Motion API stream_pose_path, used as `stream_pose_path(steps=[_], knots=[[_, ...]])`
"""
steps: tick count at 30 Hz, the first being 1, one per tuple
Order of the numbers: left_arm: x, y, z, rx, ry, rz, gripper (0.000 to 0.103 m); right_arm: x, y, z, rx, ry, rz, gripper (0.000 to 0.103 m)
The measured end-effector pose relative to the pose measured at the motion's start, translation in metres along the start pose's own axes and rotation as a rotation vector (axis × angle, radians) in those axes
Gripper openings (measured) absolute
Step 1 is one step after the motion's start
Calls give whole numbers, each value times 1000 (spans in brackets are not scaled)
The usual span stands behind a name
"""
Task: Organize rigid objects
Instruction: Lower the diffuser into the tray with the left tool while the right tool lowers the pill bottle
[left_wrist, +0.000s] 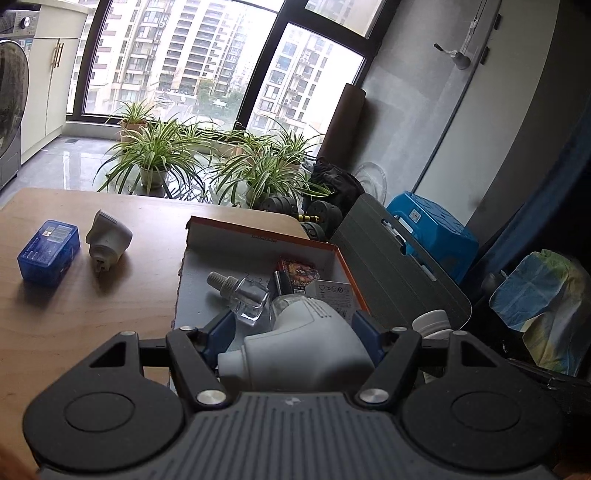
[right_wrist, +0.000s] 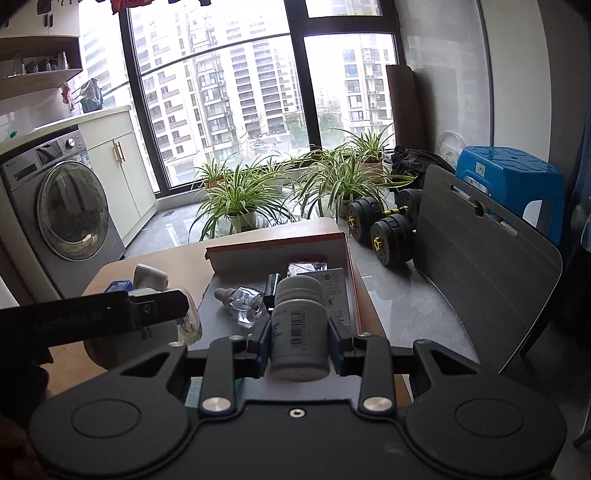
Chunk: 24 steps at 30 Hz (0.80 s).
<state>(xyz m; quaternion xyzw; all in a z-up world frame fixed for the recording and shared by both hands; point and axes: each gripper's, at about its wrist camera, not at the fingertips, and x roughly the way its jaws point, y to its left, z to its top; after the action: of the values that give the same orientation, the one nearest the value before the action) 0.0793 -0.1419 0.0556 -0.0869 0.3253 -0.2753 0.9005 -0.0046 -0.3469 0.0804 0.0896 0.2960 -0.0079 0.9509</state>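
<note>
Left wrist view alone shows the blue plastic case and loose white plug-in device on the wooden table.
Left gripper pinches a white plug-in vaporizer and right gripper pinches a white pill bottle, both over the orange-rimmed cardboard box holding a clear glass bottle and small cartons.

Two white plug-ins, one blue case.

I can read no words; only a barcode shows on the white bottle, its digits blurred.
</note>
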Motion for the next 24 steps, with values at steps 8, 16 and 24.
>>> stream_pose_path(steps=[8,16,24], knots=[[1,-1,0,9,3,15,71,3,2,0,-8,9,6,41],[1,-2,0,12,4,19,71,4,2,-1,-13,17,9,41],[1,-1,1,11,7,18,71,8,4,-4,-12,27,12,41]])
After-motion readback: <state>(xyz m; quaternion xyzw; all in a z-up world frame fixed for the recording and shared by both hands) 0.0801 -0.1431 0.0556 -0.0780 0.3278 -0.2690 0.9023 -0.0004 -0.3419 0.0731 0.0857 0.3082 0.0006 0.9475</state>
